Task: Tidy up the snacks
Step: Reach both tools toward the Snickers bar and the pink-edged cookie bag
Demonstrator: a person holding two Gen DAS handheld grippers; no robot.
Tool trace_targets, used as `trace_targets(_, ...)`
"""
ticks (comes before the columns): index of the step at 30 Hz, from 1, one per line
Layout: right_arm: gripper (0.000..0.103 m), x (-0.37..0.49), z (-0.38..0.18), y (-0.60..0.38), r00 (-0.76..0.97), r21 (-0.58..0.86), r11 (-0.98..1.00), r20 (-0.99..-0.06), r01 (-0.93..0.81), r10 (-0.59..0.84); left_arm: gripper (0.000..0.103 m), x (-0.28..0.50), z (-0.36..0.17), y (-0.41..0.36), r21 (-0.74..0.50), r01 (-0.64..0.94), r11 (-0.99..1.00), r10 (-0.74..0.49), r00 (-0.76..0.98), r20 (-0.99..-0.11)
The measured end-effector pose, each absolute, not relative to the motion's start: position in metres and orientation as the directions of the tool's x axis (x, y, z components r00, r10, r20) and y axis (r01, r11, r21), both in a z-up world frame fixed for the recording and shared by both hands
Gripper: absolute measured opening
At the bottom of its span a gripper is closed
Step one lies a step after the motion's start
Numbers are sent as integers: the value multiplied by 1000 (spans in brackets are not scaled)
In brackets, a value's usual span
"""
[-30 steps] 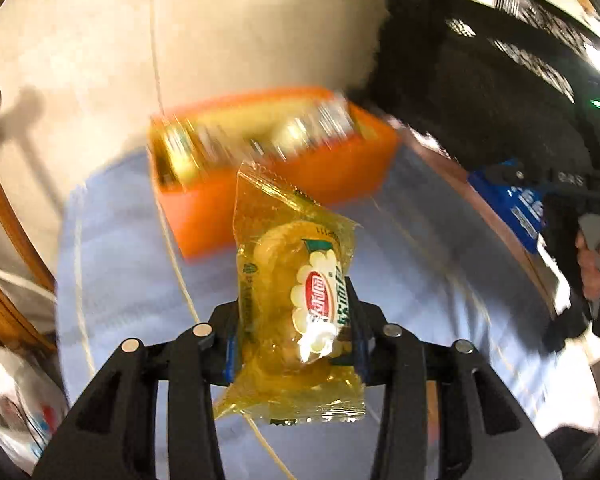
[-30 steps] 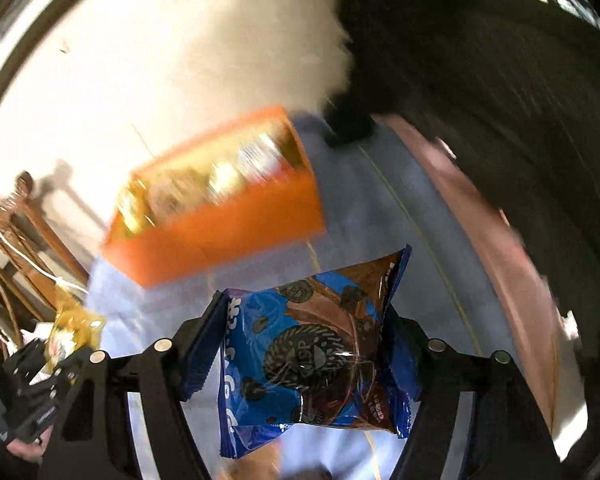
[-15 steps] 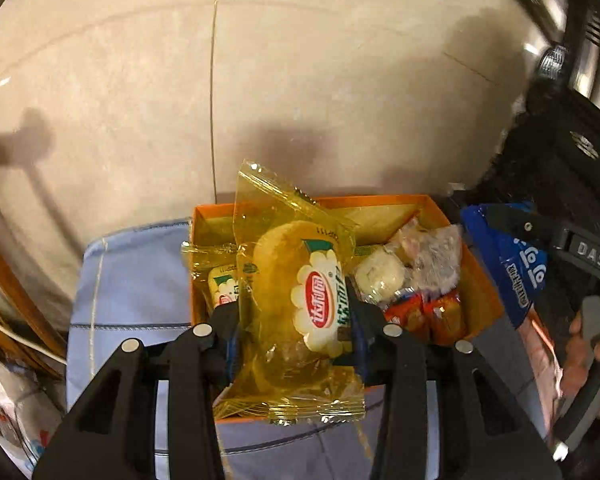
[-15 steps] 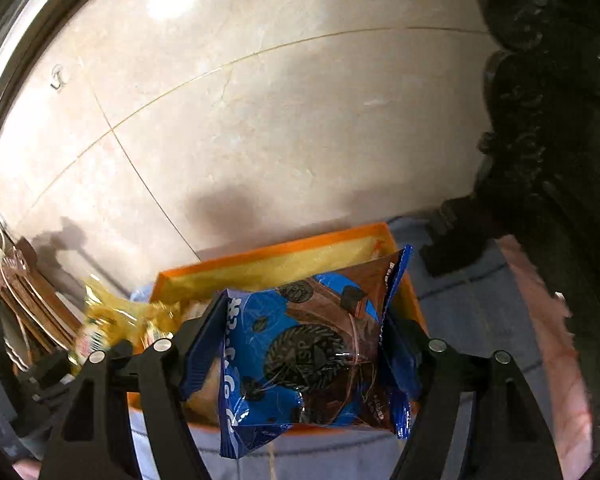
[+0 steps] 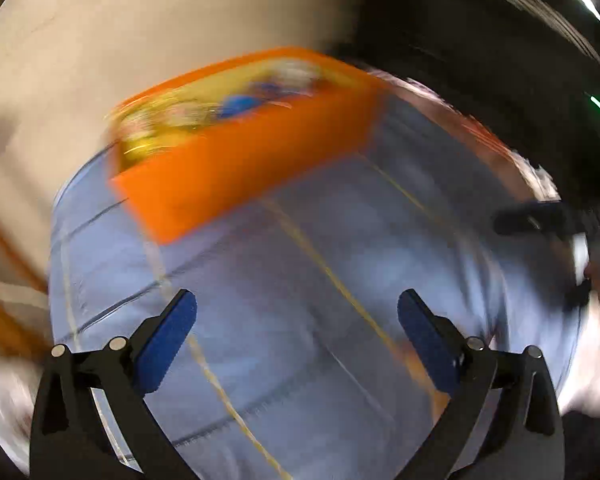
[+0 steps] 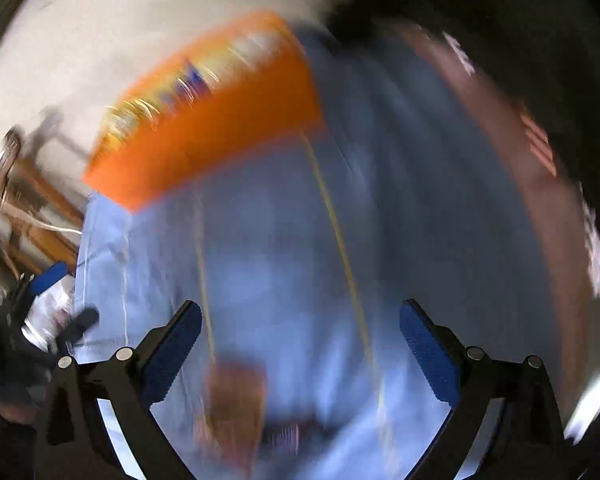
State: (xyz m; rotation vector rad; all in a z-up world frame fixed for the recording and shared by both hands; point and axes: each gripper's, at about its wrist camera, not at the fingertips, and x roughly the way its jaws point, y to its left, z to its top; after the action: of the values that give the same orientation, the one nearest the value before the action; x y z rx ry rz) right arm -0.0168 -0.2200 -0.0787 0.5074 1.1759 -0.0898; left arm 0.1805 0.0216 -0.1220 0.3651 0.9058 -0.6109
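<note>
Hovering: both tools spread, empty; orange box long axis left-right.

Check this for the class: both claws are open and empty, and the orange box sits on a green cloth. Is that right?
One slip: the cloth is light blue, not green, as the left wrist view shows. The rest holds: the left claw and right claw are open and empty, and the orange box sits on that cloth.

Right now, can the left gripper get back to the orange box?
Probably yes. The left gripper is open and empty, and only bare blue cloth lies between it and the orange box.
</note>
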Motion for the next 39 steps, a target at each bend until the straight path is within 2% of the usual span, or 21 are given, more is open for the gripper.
trace_targets(2, 99, -61, -114, -222, 320, 385, 799, -912, 462, 255, 99, 144, -130, 6, 100, 731, 675, -383, 464, -799)
trace_targets(5, 99, -85, -139, -220, 294, 422, 709, -906, 565, 305, 99, 109, -144, -21, 153, 832, 534, -440, 428, -790)
trace_targets(9, 100, -98, -168, -222, 349, 592, 440, -782, 676, 516, 99, 98, -159, -45, 193, 892, 408, -436, 376, -817)
trace_targets(14, 100, -102, -163, -228, 428, 672, 281, -683, 685, 592, 99, 100, -151, -28, 201, 886, 417, -401, 378, -835)
trace_targets(17, 100, -88, -142, -221, 462, 722, 331, -661, 607, 592, 99, 100, -140, -8, 189, 851, 489, -370, 399, -839)
trace_targets(18, 99, -81, -136, -216, 457, 712, 385, -684, 588, 569, 99, 99, -140, 1, 153, 848, 507, -370, 374, -850)
trace_targets(19, 99, -78, -135, -211, 415, 655, 475, -748, 587, 518, 99, 98, -142, 7, 159, 831, 532, -344, 384, -857)
trace_targets(21, 99, -71, -132, -204, 277, 426, 649, -904, 630, 325, 99, 94, -147, 17, 202, 794, 573, -276, 419, -865)
trace_targets(23, 99, -64, -134, -199, 194, 273, 744, -962, 610, 194, 99, 89, -150, 27, 190, 780, 596, -268, 416, -869)
trace_targets(25, 99, -51, -140, -184, 134, 196, 791, -980, 579, 145, 99, 87, -159, 35, 172, 758, 630, -249, 407, -879)
trace_targets(29, 100, -21, -142, -124, 113, 233, 884, -972, 404, 205, 99, 88, -166, 45, 169, 688, 705, -189, 412, -891)
trace_targets(33, 99, -10, -129, -97, 133, 435, 854, -900, 284, 414, 99, 89, -167, 53, 140, 646, 751, -170, 394, -903)
trace_targets(35, 99, -17, -121, -111, 142, 435, 848, -901, 304, 411, 99, 91, -163, 49, 168, 638, 752, -154, 417, -896)
trace_targets(37, 99, -36, -123, -136, 136, 375, 850, -927, 369, 350, 99, 93, -154, 38, 180, 643, 744, -178, 451, -875)
trace_targets(39, 99, -55, -133, -155, 108, 289, 817, -956, 500, 272, 99, 99, -150, 19, 218, 638, 739, -183, 501, -846)
